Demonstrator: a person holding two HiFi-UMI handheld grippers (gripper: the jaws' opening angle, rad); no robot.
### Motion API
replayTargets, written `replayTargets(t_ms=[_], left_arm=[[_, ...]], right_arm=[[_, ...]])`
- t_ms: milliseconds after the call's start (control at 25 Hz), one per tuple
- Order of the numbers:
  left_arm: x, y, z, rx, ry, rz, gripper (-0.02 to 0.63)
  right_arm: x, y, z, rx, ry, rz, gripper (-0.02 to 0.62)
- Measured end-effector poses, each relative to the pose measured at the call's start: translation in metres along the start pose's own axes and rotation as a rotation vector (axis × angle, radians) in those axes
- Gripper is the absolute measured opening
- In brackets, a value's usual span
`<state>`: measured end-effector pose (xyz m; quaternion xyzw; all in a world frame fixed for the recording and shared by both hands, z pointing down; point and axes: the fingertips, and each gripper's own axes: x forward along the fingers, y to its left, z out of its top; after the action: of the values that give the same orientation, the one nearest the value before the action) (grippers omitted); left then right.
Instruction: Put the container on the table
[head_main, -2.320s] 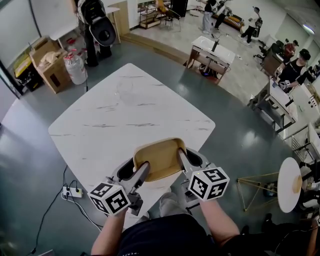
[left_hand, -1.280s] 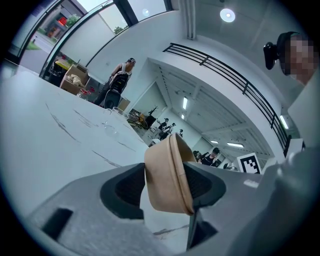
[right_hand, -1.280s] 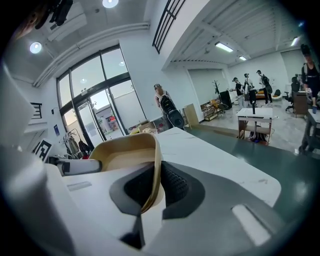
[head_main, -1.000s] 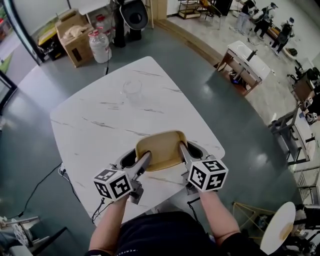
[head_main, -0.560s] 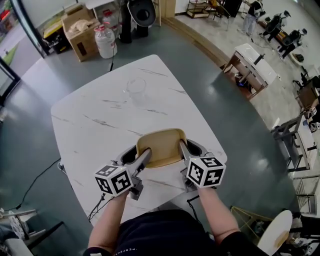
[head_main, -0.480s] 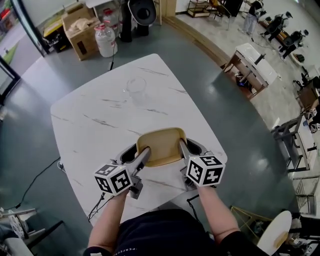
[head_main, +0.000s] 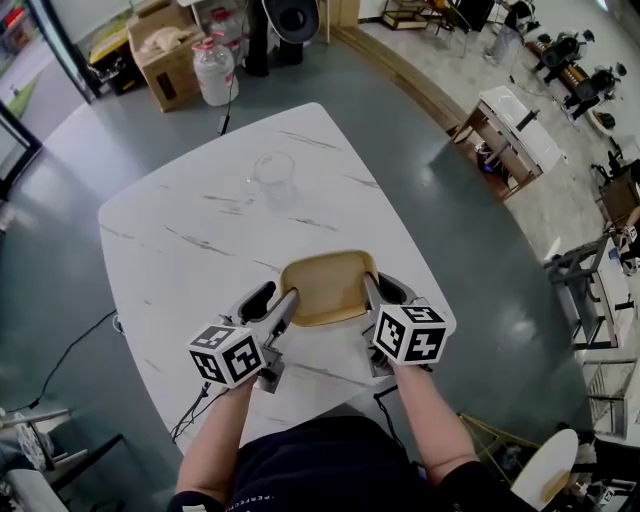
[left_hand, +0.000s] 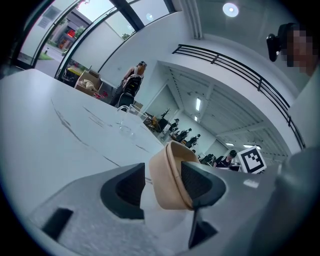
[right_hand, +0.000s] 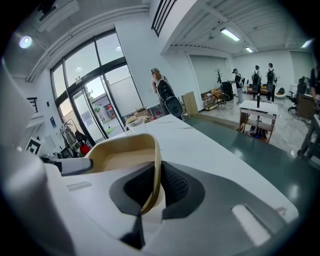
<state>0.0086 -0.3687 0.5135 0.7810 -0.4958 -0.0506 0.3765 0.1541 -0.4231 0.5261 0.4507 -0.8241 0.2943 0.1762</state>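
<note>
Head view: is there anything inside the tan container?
No, the container shows only its own bare tan floor, with nothing lying in it.

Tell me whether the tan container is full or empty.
Empty: the container shows a bare tan floor in the head and right gripper views.

Readable text: none in any of my views.
Left gripper (head_main: 272, 298), cube: black-and-white square markers, no letters or digits.
Right gripper (head_main: 383, 290), cube: the same kind of marker, no characters.
Cardboard box (head_main: 170, 55): any print too small for me to read.
Water bottle (head_main: 215, 70): label illegible.
</note>
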Motion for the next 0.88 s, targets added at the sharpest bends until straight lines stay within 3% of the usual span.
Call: replayTargets(t_ms=[600, 880], left_arm=[[0.005, -0.002, 0.004, 0.042, -0.004, -0.021, 0.198], [0.002, -0.005, 0.007, 0.066, -0.003, -0.017, 0.193]], right_arm=[[0.019, -0.026, -0.005, 0.073, -0.005, -0.125, 0.030], [0.011, -0.021, 0.003, 0.056, -0.055, -0.116, 0.057]])
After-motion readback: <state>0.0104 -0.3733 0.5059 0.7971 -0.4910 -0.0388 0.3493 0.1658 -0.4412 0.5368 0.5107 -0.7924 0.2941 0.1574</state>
